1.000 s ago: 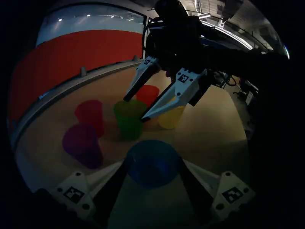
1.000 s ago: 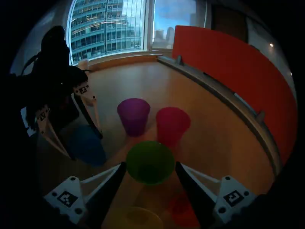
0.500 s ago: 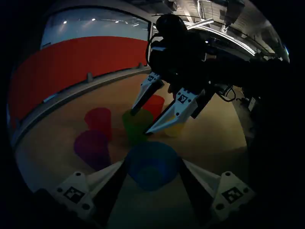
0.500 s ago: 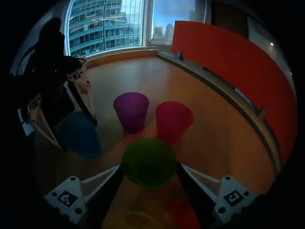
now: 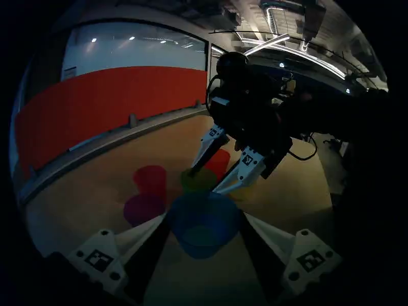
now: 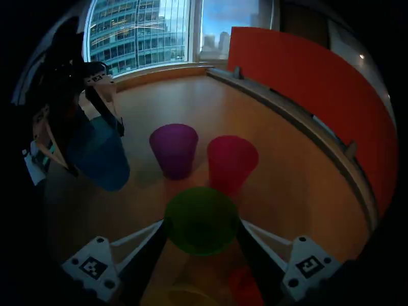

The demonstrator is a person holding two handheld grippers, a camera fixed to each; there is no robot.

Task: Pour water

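Right gripper view: 2 cups in hand, the right gripper (image 6: 201, 225) clamped on the upright green cup (image 6: 200, 211) at lower centre, the left gripper (image 6: 97, 153) clamped on the raised blue cup (image 6: 104, 166) at frame left, apart from green, tilt unclear.

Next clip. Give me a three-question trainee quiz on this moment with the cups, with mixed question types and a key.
1. True or false: the left gripper is shut on a yellow cup.
2. Which cup sits between the fingers of the right gripper? A) purple B) green C) pink
3. Fill in: in the right gripper view, the purple cup and pink cup stand ___ on the table.
Key: 1. False; it holds the blue cup. 2. B, the green cup. 3. upright.
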